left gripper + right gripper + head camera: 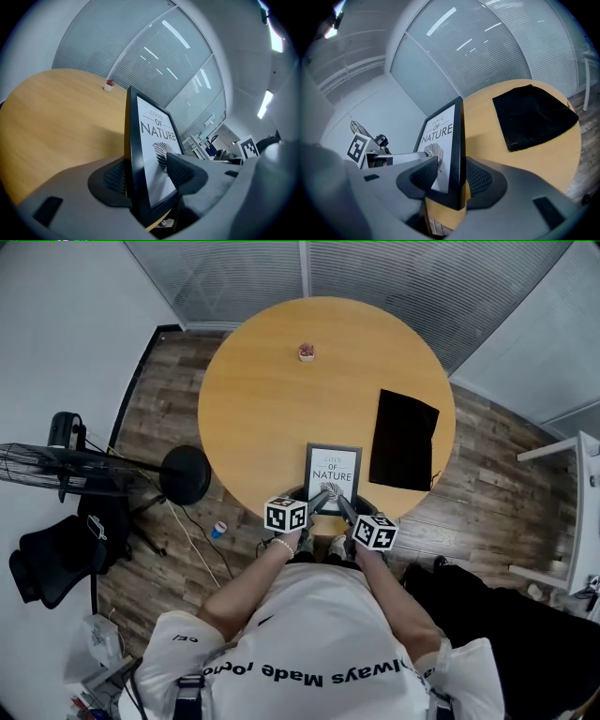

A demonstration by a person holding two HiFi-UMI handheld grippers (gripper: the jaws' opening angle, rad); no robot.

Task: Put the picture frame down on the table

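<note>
The left tongs (323,494) and right tongs (340,500) clamp the picture frame (332,469) at 6 o'clock on the bench (262,409). Likely next: lower it flat and release both together.

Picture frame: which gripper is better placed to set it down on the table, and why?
Left, only slightly. Both clamp the frame at its near edge; the left gripper has bare table beside it, while a cloth lies close beside the right gripper.
</note>
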